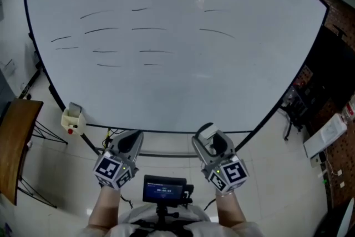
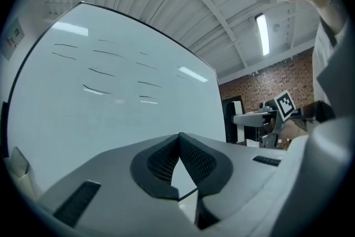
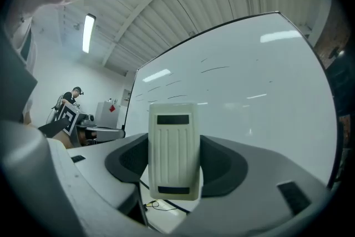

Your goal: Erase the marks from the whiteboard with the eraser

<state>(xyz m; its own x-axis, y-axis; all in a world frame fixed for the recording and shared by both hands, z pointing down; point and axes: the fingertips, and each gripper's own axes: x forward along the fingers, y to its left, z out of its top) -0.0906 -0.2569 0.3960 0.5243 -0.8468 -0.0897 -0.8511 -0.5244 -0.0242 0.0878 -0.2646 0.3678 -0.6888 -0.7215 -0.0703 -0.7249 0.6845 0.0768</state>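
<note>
1. While the right gripper [image 1: 212, 140] hung low in front of the whiteboard [image 1: 183, 97], its jaws were clenched on the eraser [image 3: 173, 150]. The eraser was a cream, ribbed block that stood upright between them, its top poking out past the tips.
2. In the head view the eraser [image 1: 206, 131] sat just under the board's lower edge, and no view showed it touching the white surface.
3. The left gripper [image 1: 131, 140] was level with the right one and just beside it. In the left gripper view its jaws were pressed together tip to tip, with nothing between them.
4. The marks [image 1: 101, 30] were short dark strokes in loose rows across the upper half of the board, well apart from the eraser.
5. A small cream holder [image 1: 72, 118] with something red in it hung at the board's lower left edge.
6. A wooden counter [image 1: 15, 141] showed at the far left of the head view.
7. A small device with a lit screen [image 1: 164, 188] sat between the person's forearms.
8. The left gripper view showed a brick wall [image 2: 260, 83] beyond the board's far edge.
</note>
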